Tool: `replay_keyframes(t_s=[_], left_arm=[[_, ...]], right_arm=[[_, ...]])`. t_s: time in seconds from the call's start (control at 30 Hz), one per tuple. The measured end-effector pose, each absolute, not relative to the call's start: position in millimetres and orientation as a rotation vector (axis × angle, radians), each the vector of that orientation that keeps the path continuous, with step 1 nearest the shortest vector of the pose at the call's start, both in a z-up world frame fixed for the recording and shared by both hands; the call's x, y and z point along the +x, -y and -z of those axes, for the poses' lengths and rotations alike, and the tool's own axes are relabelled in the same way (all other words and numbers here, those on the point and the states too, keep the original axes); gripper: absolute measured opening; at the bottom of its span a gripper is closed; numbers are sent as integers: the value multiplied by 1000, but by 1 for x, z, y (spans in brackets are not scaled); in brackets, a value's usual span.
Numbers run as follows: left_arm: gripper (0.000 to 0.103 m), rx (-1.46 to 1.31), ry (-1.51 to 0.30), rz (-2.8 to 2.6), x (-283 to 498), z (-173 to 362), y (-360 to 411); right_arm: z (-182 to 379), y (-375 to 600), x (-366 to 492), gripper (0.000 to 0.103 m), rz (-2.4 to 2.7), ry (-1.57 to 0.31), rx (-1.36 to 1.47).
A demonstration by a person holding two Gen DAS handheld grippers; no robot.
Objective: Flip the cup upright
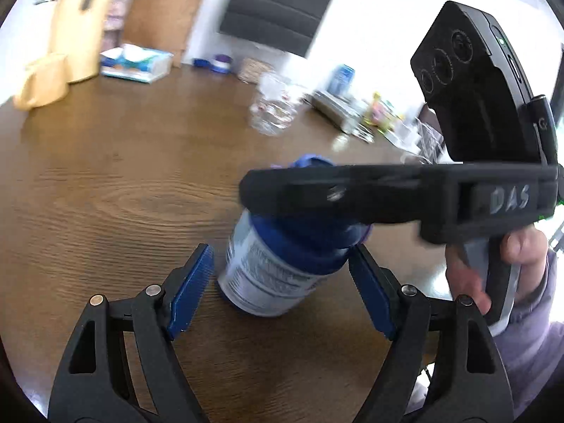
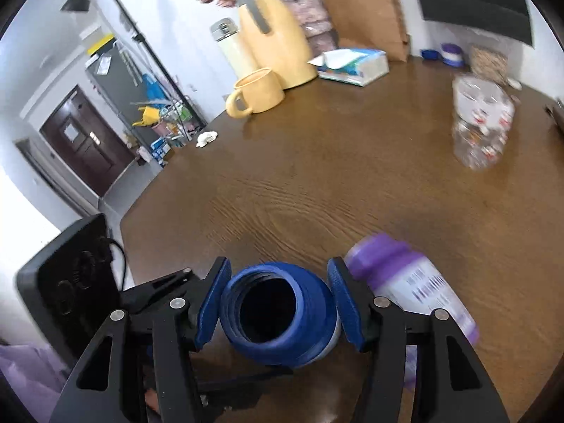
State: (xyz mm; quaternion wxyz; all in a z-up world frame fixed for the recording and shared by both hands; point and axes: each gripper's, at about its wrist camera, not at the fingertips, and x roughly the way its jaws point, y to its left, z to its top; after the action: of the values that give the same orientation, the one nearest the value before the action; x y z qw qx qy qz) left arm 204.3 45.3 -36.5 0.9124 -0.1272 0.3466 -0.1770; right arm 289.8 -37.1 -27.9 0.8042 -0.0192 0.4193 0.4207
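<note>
A blue cup (image 1: 268,275) with a white printed label stands tilted on the wooden table (image 1: 123,194), its base on the wood and its blue end uppermost. From the right wrist, the cup (image 2: 278,313) shows a dark open mouth facing the camera. My right gripper (image 2: 278,264) is shut on the cup, a blue pad pressed on each side. In the left wrist view the right gripper (image 1: 352,194) reaches across above the cup. My left gripper (image 1: 280,250) is open, its pads (image 1: 192,282) flanking the cup's lower half.
A purple-capped bottle (image 2: 409,282) lies on its side just right of the cup. Farther back stand a clear plastic jar (image 2: 483,123), a yellow mug (image 2: 259,93), a yellow jug (image 2: 275,42) and a tissue pack (image 2: 352,63). A hand (image 1: 493,264) holds the right gripper.
</note>
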Motion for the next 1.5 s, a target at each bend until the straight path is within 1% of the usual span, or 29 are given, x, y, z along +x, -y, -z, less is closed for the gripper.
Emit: replay_keyframes(t_s=[0.03, 0.13, 0.27, 0.3, 0.33, 0.4, 0.57, 0.6, 0.63, 0.7, 0.77, 1.0, 1.03, 1.07, 1.2, 1.23, 1.3, 1.33, 1.5], left_arm=[[75, -239, -699, 347, 202, 35, -44], [66, -214, -690, 332, 201, 36, -44], [66, -200, -678, 329, 199, 38, -41], [66, -200, -676, 326, 198, 38, -39], [66, -206, -674, 328, 195, 39, -40], [66, -229, -674, 343, 189, 40, -43], [67, -229, -660, 342, 181, 40, -43], [68, -228, -654, 333, 181, 40, -44], [72, -227, -652, 318, 180, 41, -45], [73, -234, -641, 314, 177, 40, -45], [79, -239, -626, 302, 172, 38, -45], [86, -207, -565, 235, 143, 27, -40], [92, -194, -550, 233, 136, 24, -38], [94, -179, -536, 227, 130, 22, -36], [94, -126, -498, 163, 100, 8, -31], [94, -119, -494, 138, 89, 2, -31], [98, -114, -485, 101, 65, -12, -30], [103, -116, -474, 89, 53, -17, -30], [103, -125, -443, 23, -4, -23, -27]], right_arm=[[28, 33, 288, 62, -916, -895, -52], [29, 27, 285, 62, -934, -885, -62], [31, 39, 284, 64, -947, -887, -4], [31, 44, 284, 66, -956, -884, 19], [30, 48, 282, 71, -956, -873, 31], [23, 59, 275, 74, -936, -829, 43], [5, 88, 245, 77, -862, -725, 22], [3, 93, 237, 77, -833, -710, 3], [3, 98, 231, 77, -808, -700, -11], [5, 107, 217, 77, -759, -689, -33], [9, 118, 206, 77, -718, -679, -30], [21, 148, 179, 77, -602, -666, -6], [21, 150, 175, 77, -593, -660, -6], [20, 153, 168, 77, -583, -652, -8], [15, 161, 141, 77, -554, -620, -14], [14, 164, 133, 80, -550, -610, -6], [14, 169, 113, 84, -556, -587, 19], [16, 170, 104, 84, -559, -581, 21], [35, 181, 43, 84, -543, -548, 102]])
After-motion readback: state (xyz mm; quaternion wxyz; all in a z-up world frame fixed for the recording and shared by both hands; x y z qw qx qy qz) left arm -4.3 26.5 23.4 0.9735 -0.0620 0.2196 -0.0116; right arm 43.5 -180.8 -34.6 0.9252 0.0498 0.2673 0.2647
